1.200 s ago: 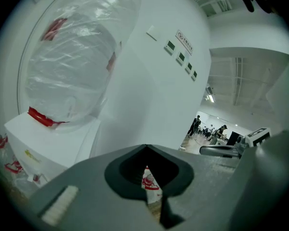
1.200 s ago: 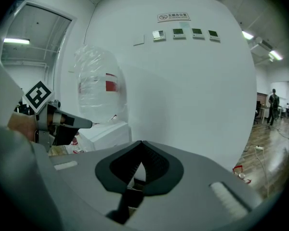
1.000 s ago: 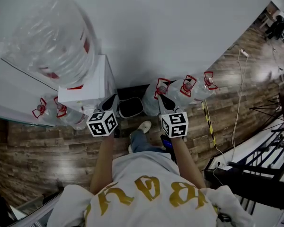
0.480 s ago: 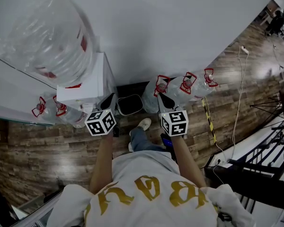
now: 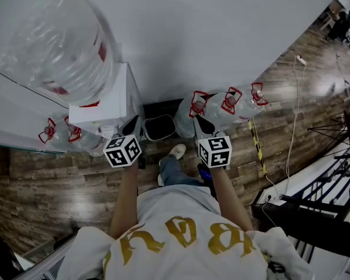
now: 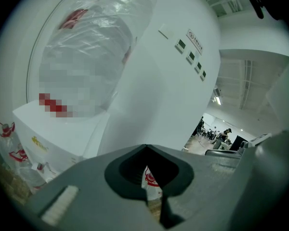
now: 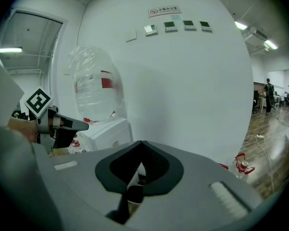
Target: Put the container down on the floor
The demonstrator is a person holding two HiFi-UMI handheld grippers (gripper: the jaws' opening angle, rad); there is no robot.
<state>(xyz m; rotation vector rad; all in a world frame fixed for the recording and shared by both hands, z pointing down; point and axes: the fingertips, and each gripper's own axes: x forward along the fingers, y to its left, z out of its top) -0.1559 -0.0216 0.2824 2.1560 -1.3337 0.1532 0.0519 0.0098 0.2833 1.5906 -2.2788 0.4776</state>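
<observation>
No container in either tool. Nearest candidates: three clear jugs [image 5: 224,105] with red handles, upright on the wooden floor [image 5: 58,179] right of centre in the head view, close against the white wall [image 5: 221,34]. Two more of the same kind, the left-hand jugs [image 5: 61,134], on the floor beside the white dispenser [image 5: 108,107]. Higher up, at upper left, a large bottle [image 5: 61,42] wrapped in clear film, seated neck-down on top of that dispenser, well off the floor. Between the dispenser and the three jugs, a small dark bin [image 5: 160,130] on the floor, with a shoe [image 5: 176,154] just below it in frame.

Left tool [image 5: 134,122] held up in front of the dispenser, jaws together with only a hairline slit, gripping nothing. Right tool [image 5: 198,121] level with it, just short of the nearest of the three jugs, jaws likewise closed and bare.

Step in hand, as a judgement: unsettled. Fits a jug set down among the others on the floor and let go, with the wanted end state met. Fits equally the large bottle on the dispenser as the container meant, with the lowering yet to come. Nothing in frame to decide between the two. For any further grasp: jaws to be parted beforehand, and care over weight and slip, given big containers and film-covered plastic against two narrow jaws.
</observation>
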